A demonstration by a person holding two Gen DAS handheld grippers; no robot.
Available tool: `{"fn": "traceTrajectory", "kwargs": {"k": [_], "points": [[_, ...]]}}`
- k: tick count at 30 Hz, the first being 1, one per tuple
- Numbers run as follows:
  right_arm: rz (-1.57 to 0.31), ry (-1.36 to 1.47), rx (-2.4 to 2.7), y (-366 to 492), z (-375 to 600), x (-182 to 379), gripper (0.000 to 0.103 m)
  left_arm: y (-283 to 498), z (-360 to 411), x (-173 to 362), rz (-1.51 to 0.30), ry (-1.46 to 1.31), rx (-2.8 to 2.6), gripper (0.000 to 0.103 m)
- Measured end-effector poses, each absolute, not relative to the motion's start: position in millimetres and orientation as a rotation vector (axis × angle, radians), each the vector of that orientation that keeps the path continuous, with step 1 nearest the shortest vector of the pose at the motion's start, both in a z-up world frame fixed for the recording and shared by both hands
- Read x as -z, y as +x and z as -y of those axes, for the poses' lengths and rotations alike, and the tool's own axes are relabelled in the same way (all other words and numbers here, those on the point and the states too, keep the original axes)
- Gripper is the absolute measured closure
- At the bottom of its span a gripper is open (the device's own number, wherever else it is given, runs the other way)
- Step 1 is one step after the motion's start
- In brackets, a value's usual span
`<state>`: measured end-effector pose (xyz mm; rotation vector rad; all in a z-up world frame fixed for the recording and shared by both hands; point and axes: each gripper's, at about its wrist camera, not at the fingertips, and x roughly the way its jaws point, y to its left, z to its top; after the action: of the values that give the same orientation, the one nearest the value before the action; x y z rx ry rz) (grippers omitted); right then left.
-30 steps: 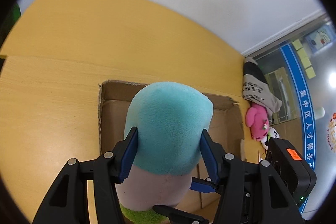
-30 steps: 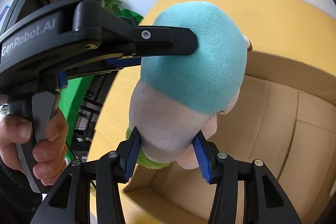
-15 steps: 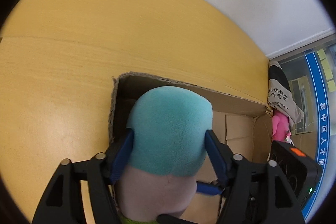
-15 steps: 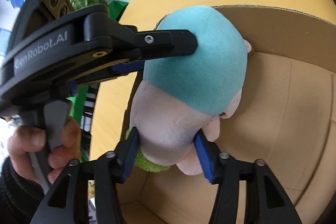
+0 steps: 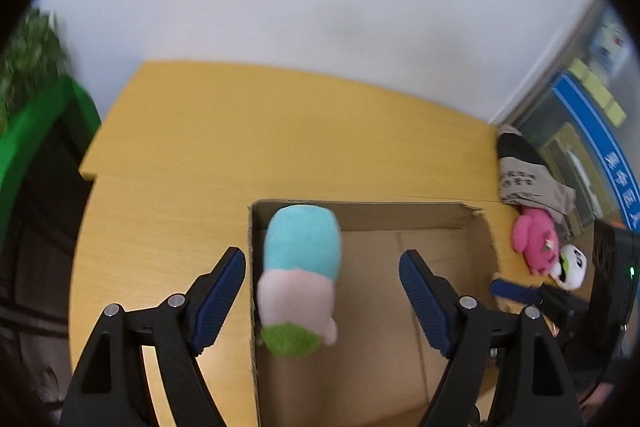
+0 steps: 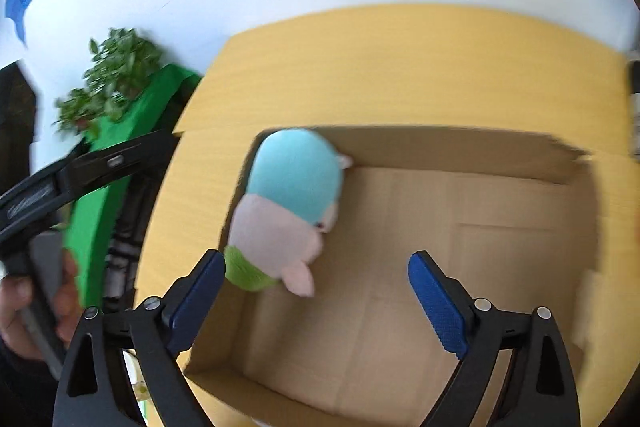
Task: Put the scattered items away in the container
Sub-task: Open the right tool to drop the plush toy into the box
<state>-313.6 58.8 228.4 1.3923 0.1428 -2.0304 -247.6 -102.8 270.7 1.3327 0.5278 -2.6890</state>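
Observation:
A plush toy (image 5: 300,275) with a teal top, pale pink middle and green base lies inside the open cardboard box (image 5: 400,215), against its left wall; it also shows in the right wrist view (image 6: 288,207). The box (image 6: 460,151) sits on a yellow wooden table (image 5: 280,131). My left gripper (image 5: 322,291) is open and empty above the box's near left side. My right gripper (image 6: 314,299) is open and empty above the box, just behind the toy. A pink plush (image 5: 534,243) and a white panda plush (image 5: 572,265) lie on the table right of the box.
A folded grey and black cloth bag (image 5: 528,179) lies at the table's far right edge. A green board and a leafy plant (image 6: 112,75) stand left of the table. The left gripper's body (image 6: 80,171) and the hand holding it show at the left.
Both grippers have opened and let go of the teal plush, which now lies in the box. Both grippers have pulled back and up from it.

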Motion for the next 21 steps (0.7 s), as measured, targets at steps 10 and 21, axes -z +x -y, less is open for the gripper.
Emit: {"fn": "traceTrajectory", "kwargs": {"k": [10,21], "points": [[-0.208,1.321,2.229,-227.6,-156.4,-317.2,0.005,-150.1,9.0,-351.6,-0.165,1.148,2.757,0.024],[-0.278,1.168,2.292,-137.2,-221.0,-359.9,0.002,-69.3,-62.0,-374.4,-0.127,1.135,2.821,0.024]]}}
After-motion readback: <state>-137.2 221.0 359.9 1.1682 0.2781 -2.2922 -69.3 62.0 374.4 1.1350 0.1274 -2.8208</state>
